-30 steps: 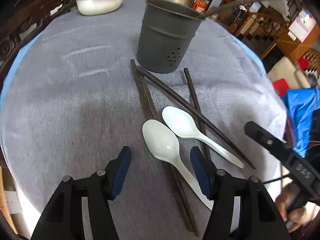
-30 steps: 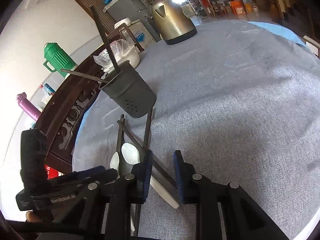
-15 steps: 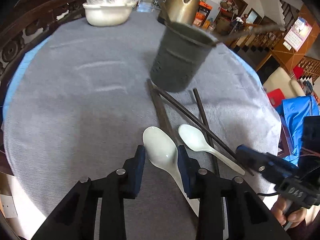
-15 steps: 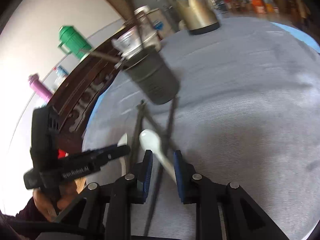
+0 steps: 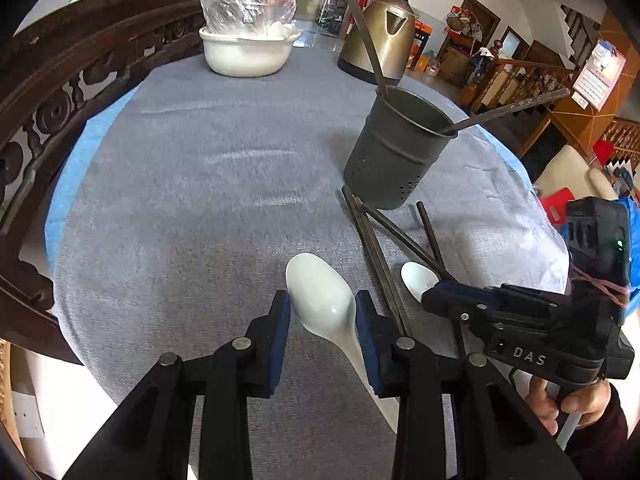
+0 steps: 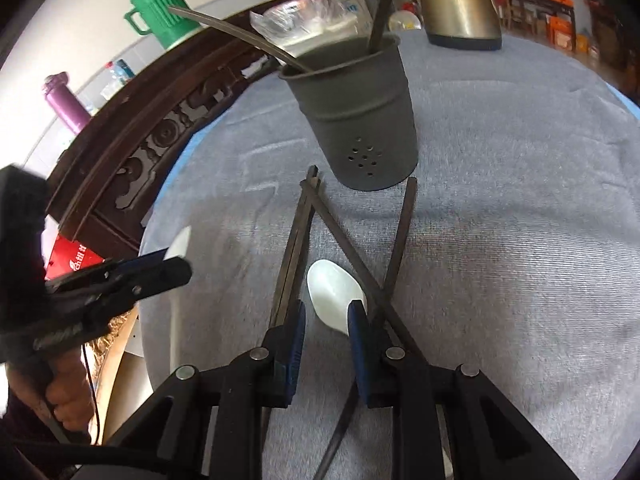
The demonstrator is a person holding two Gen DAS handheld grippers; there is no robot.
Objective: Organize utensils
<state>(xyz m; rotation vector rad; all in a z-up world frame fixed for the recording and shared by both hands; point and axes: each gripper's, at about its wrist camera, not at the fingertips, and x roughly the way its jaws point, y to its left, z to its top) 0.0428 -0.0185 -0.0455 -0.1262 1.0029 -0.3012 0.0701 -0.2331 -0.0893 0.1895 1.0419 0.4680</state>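
Note:
My left gripper [image 5: 322,312] is shut on a white plastic spoon [image 5: 320,300] and holds it above the grey cloth; its bowl points forward. In the right wrist view the spoon's tip [image 6: 179,245] sticks out of the left gripper [image 6: 160,266]. My right gripper [image 6: 326,318] straddles a second white spoon [image 6: 334,294] that lies on the cloth, its jaws narrowly apart around the spoon's neck. Several dark chopsticks [image 6: 296,240] lie crossed beside it. A dark metal utensil holder [image 6: 356,116] stands beyond with two chopsticks in it; it also shows in the left wrist view [image 5: 394,152].
A brass kettle [image 5: 380,36] and a white bowl [image 5: 248,52] covered with plastic stand at the table's far side. A carved dark wood chair back [image 5: 80,80] curves along the left. A green jug [image 6: 160,8] and a purple bottle [image 6: 66,104] stand beyond it.
My left gripper closed on the near spoon and lifted it. My right gripper moved over the second spoon, towards the holder.

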